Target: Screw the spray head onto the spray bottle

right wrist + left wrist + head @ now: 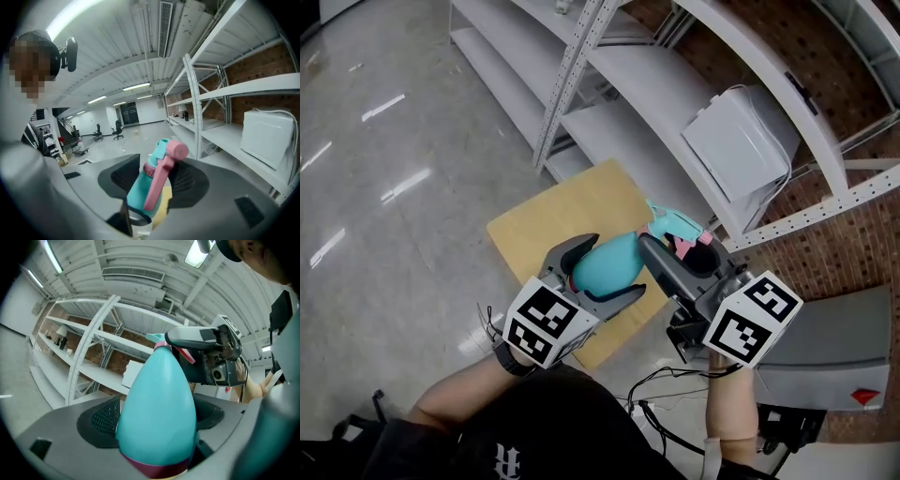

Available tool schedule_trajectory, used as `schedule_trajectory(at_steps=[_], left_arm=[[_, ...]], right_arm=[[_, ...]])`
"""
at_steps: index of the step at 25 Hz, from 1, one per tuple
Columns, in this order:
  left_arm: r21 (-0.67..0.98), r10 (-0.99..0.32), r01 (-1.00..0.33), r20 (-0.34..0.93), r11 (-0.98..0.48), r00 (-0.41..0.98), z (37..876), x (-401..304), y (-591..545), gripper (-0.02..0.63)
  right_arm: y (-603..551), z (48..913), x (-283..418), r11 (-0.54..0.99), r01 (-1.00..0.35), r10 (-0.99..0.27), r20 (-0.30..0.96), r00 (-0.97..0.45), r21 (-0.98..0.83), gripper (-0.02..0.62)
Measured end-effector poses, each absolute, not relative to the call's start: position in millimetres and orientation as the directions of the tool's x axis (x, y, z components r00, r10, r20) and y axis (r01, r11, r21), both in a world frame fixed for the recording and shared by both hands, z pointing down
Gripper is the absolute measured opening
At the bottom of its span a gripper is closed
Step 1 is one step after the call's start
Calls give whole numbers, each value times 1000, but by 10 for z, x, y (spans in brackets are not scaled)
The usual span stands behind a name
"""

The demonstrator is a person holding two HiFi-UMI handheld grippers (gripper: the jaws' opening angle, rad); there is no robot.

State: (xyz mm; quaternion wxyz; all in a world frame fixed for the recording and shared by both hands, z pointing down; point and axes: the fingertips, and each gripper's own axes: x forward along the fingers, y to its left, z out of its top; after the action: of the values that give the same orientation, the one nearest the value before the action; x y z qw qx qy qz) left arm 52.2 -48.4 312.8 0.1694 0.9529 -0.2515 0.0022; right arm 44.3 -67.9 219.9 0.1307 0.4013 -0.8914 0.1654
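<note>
In the head view a teal spray bottle (602, 264) lies tilted between the jaws of my left gripper (612, 265), which is shut on its round body. The left gripper view has that body (157, 399) filling the gap between both pads of the left gripper (157, 417). The teal spray head with a pink trigger (677, 228) sits on the bottle's neck. My right gripper (680, 246) is shut around it. In the right gripper view, the spray head (161, 161) stands between the pads of the right gripper (157, 180).
A wooden board (539, 225) lies on the grey floor below the grippers. White metal shelving (609, 103) runs behind it, with a white box (741, 141) on one shelf. A grey device (830, 356) and cables (675, 380) sit at the right.
</note>
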Motion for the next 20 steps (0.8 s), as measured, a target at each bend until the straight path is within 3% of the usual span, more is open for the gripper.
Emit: schedule_trajectory(at_steps=[11,20], left_arm=[[315,-504,-496,63,-809,861,3172,416,-693,448],[258,-395,-356,-117,-898,911,2812,470,-599,448]], right_arm=[[-455,2182,201,672,-738,-657,413,-631,-61,161],[-35,2062,155,783,-617,-545,393,-741,-77,161]])
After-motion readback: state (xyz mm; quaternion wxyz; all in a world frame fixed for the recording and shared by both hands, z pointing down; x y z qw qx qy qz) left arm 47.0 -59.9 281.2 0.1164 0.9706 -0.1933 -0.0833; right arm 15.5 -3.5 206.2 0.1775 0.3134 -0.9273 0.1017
